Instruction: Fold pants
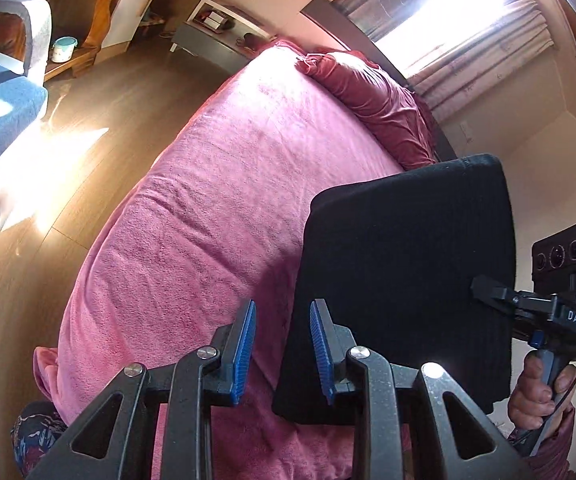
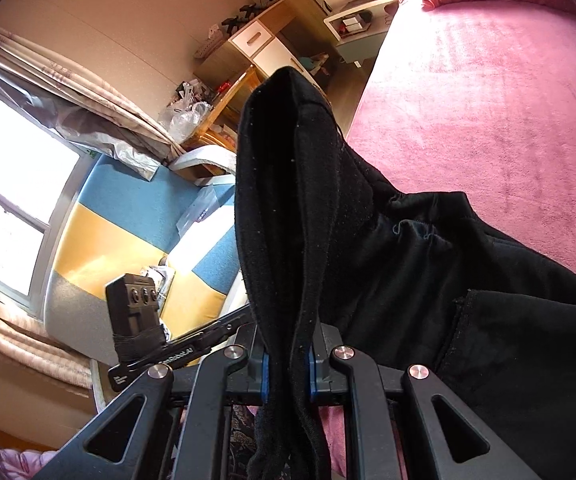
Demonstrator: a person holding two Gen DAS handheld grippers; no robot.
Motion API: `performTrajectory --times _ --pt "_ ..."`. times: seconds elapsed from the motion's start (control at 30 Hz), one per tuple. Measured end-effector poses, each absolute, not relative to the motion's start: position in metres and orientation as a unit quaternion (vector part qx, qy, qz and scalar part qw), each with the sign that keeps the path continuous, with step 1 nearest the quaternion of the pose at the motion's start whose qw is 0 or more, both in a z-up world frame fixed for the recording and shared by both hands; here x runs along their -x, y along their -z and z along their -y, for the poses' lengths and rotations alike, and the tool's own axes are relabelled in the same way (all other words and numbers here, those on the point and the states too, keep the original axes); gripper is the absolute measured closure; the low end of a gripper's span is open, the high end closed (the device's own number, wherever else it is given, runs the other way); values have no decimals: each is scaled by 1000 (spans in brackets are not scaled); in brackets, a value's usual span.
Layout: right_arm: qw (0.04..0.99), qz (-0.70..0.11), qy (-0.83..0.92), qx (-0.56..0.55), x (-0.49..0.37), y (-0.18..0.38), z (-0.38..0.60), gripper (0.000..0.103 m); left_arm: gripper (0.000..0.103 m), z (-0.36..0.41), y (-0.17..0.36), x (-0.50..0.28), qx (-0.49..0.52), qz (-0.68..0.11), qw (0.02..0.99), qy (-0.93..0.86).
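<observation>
So the black pants [image 1: 404, 280] are folded into a chunky rectangle and hanging up off the pink bedspread [image 1: 215, 200] on the right side of the bed; the right gripper [image 2: 287, 372] is doing all the holding, its blue pads [image 2: 264, 376] squeezed tight on a thick bunched edge of the fabric that sticks up between them; the rest of the cloth drapes off to the right and down toward the bed; in the left wrist view you can see that same right gripper [image 1: 484, 290] coming in from the right edge and biting the pants' side, with the person's hand [image 1: 538, 396] wrapped round its handle; the left gripper [image 1: 281, 350] is gaping with nothing between its blue pads [image 1: 245, 344], sitting just beside the near-left edge of the pants; a maroon pillow [image 1: 376, 100] lies at the far end of the bed, and wood floor [image 1: 99, 120] runs along the left.
</observation>
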State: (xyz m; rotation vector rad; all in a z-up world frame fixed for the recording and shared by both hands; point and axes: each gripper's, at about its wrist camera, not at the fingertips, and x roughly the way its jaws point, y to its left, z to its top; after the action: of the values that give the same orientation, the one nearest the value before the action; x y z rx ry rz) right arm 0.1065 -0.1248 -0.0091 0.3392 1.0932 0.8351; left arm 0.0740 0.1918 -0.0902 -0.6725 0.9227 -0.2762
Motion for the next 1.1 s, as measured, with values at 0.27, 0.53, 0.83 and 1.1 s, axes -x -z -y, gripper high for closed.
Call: performTrajectory --times 0.27,0.53,0.83,1.1 --pt "785 -466 -347 -214 -91 -10 213 90 75 -150 75 -97 294 -438 831 174" --pt "802 -458 -283 -259 -70 8 297 90 75 -87 67 -120 249 -453 827 223" --pt "794 -490 -187 -307 -63 84 388 90 75 -10 85 -116 167 -502 802 276" --pt "767 -521 -131 -351 -65 156 422 89 75 32 113 -104 119 -540 783 285"
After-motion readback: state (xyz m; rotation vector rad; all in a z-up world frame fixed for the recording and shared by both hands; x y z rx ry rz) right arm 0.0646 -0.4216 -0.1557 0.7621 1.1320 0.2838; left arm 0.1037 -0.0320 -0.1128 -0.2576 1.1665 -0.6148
